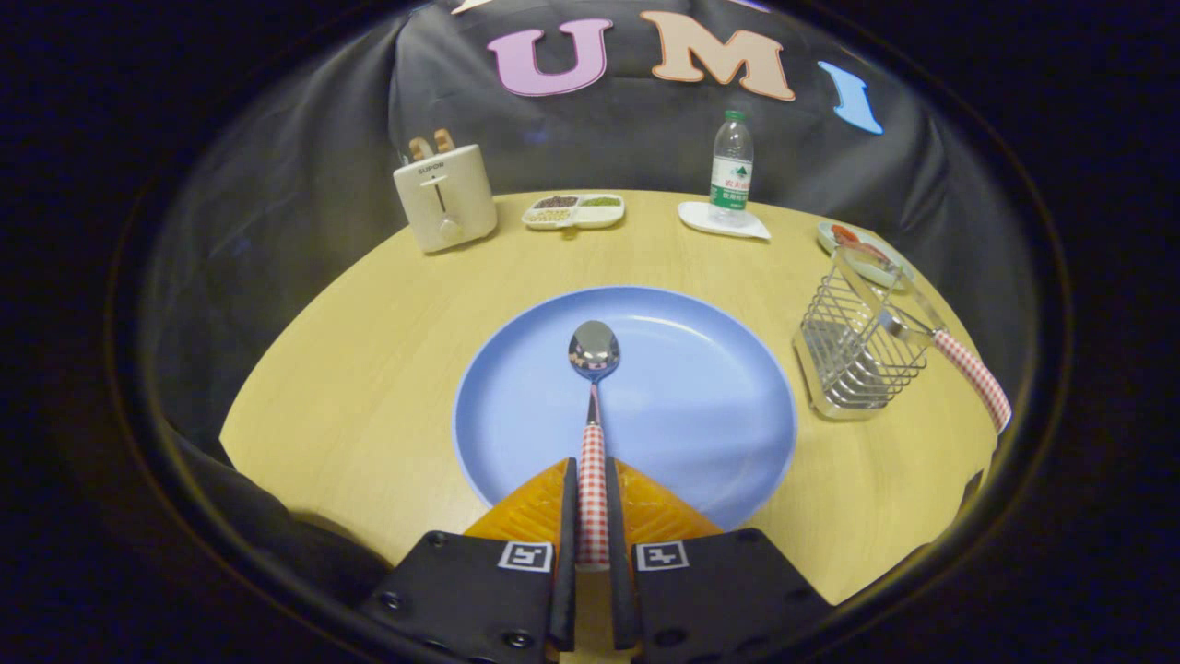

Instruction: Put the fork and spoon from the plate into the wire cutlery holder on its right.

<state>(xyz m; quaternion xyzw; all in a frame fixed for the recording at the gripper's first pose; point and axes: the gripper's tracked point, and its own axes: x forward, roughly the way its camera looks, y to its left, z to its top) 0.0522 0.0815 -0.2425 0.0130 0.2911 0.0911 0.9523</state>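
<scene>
My gripper (592, 475) is shut on the red-and-white checked handle of the spoon (594, 369). The spoon's steel bowl points away from me over the middle of the blue plate (701, 406). Both orange fingers (539, 512) press the handle from either side, over the plate's near rim. To the right of the plate stands the wire cutlery holder (853, 355). The fork (959, 364) leans in it, its checked handle sticking out to the right over the holder's rim.
On the round wooden table beyond the plate stand a cream toaster (445, 195) with toast, a divided snack tray (573, 211), and a water bottle (731, 171) on a white coaster. A small dish (867, 249) with red food sits behind the holder.
</scene>
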